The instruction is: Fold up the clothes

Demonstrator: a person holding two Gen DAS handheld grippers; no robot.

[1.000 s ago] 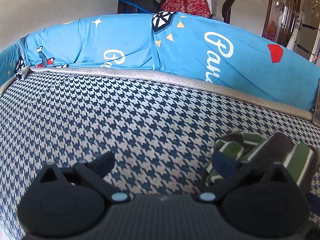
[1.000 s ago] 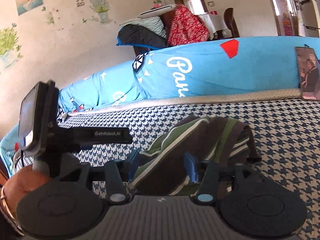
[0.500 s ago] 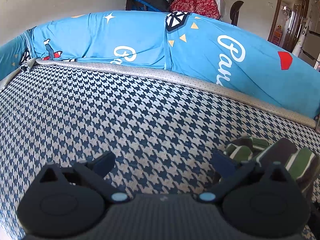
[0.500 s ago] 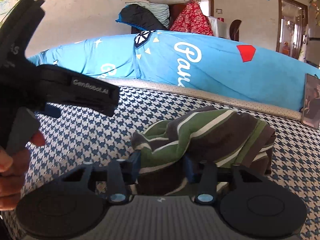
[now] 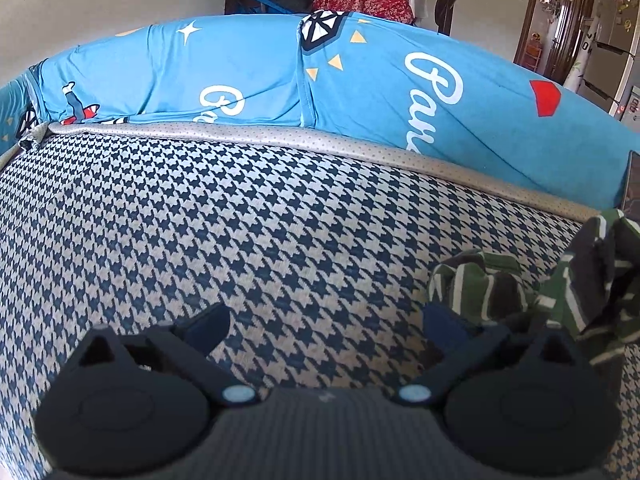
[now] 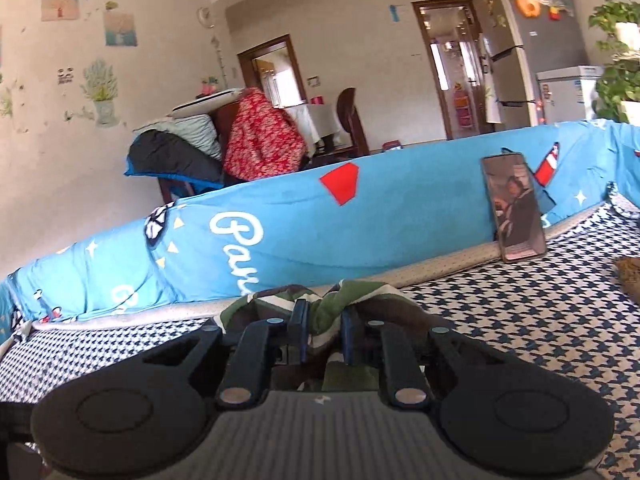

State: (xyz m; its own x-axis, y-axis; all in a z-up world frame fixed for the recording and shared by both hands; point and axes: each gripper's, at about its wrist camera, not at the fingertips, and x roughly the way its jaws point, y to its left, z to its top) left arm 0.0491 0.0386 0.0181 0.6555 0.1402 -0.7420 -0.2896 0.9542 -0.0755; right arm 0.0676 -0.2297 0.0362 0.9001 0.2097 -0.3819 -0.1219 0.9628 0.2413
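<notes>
striped garment [image 6: 352,300] pinched by right gripper [image 6: 323,334], left gripper [image 5: 326,326] spread

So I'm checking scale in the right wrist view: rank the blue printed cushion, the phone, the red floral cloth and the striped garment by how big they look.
1. Blue printed cushion
2. Red floral cloth
3. Striped garment, partly hidden by the right claw, so unsure against the cloth
4. Phone

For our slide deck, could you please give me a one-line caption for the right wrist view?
Right gripper shut on a green striped garment above the houndstooth cushion.
</notes>
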